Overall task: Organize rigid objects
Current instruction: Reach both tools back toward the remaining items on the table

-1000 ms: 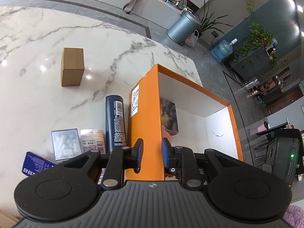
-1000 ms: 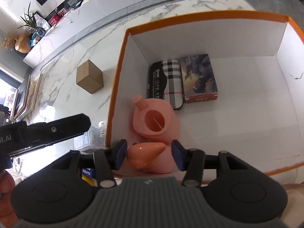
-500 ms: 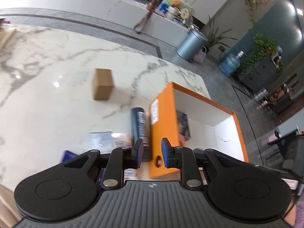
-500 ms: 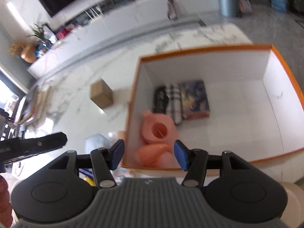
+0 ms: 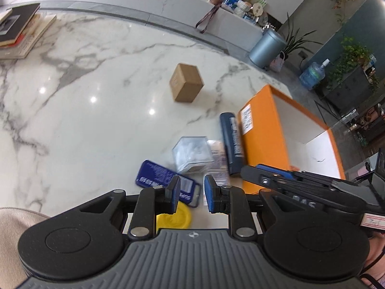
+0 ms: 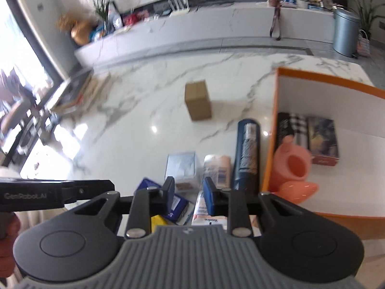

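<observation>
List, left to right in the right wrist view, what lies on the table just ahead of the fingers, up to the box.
Clear plastic case → white labelled bottle → dark blue bottle → orange box, with the pink toy inside.

A home living area is showing here: a marble table (image 5: 96, 77) is standing before a long low marble cabinet (image 6: 192, 31), a metal bin (image 5: 266, 45), potted plants (image 5: 353, 55), a water jug (image 5: 312, 73) and stacked books (image 5: 19, 29) are lining the room
</observation>
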A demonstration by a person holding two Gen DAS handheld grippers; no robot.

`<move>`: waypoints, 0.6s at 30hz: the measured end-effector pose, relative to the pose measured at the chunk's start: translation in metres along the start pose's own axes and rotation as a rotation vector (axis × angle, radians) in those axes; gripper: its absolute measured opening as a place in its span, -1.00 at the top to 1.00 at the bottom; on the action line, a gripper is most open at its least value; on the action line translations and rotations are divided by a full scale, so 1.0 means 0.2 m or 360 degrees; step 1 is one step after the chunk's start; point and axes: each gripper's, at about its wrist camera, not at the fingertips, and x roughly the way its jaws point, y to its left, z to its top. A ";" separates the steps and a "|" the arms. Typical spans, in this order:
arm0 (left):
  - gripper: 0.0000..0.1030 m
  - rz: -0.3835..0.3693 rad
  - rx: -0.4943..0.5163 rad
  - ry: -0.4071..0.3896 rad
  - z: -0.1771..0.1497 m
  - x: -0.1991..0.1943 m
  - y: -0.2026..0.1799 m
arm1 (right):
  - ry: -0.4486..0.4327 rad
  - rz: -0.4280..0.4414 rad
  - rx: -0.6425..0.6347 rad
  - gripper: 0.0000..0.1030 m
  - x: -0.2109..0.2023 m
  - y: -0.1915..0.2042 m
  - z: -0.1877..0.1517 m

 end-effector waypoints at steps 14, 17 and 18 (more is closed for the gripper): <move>0.44 -0.0054 0.0061 0.0056 0.09 0.20 0.09 | 0.0173 -0.0266 -0.0121 0.57 0.38 0.04 0.04; 0.39 -0.0077 0.0046 0.0079 0.11 0.24 0.12 | 0.0200 -0.0263 -0.0126 0.58 0.43 0.05 0.06; 0.38 -0.0085 0.0034 0.0082 0.11 0.24 0.14 | 0.0207 -0.0254 -0.0125 0.58 0.45 0.05 0.07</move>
